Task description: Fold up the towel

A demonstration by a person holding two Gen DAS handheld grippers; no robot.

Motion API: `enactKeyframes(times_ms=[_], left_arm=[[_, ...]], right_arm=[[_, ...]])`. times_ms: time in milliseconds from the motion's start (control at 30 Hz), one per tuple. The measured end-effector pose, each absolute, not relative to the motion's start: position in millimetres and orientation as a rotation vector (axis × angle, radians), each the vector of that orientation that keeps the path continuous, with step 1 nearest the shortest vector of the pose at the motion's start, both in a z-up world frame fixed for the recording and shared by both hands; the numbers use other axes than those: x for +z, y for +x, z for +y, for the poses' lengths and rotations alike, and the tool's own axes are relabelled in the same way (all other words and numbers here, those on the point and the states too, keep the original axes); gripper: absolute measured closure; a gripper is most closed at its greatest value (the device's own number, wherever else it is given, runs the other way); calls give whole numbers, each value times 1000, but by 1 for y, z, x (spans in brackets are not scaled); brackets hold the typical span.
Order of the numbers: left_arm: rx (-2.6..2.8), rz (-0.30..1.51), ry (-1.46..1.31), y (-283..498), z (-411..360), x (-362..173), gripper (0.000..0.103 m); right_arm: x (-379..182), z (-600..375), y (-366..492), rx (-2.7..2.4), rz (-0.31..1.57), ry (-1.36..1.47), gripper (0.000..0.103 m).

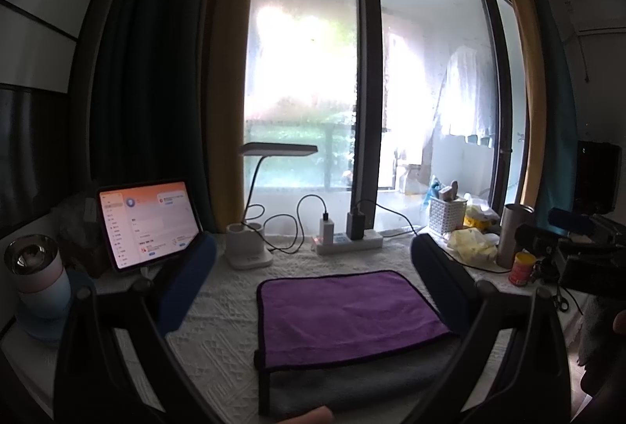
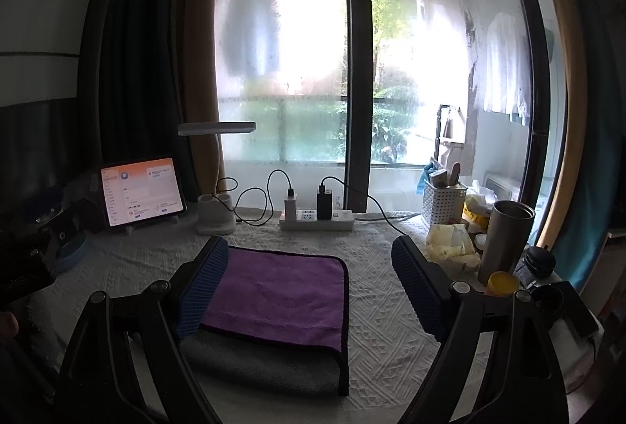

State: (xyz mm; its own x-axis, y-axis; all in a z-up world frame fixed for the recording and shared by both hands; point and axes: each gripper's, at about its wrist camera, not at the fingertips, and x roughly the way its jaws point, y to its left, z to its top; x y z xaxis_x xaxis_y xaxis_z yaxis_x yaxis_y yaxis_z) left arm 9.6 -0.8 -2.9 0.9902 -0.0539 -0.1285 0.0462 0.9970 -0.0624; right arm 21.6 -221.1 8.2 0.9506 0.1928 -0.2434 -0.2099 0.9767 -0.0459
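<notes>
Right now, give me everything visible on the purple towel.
The purple towel with dark trim looks like soft microfibre with a grey reverse side. It is already folded: a purple flap lies flat over a grey layer that shows along the near edge. It rests on the white textured tablecloth, in front of the white power strip. Both claws, left and right, are open above it; neither grips it.

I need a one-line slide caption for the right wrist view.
Open right claw above a folded purple towel on a white tablecloth.
</notes>
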Motion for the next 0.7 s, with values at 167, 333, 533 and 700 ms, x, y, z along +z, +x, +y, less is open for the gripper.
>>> enactKeyframes(times_ms=[167, 333, 533, 700], left_arm=[[-51, 130, -62, 9, -2, -2, 2], [-57, 131, -61, 8, -1, -2, 2], [-57, 132, -63, 8, -1, -2, 2], [-63, 134, -62, 8, -2, -2, 2]], right_arm=[[7, -221, 21, 205, 240, -73, 15], [8, -221, 22, 205, 240, -71, 15], [7, -219, 23, 206, 246, -74, 15], [7, -219, 23, 206, 244, -72, 15]])
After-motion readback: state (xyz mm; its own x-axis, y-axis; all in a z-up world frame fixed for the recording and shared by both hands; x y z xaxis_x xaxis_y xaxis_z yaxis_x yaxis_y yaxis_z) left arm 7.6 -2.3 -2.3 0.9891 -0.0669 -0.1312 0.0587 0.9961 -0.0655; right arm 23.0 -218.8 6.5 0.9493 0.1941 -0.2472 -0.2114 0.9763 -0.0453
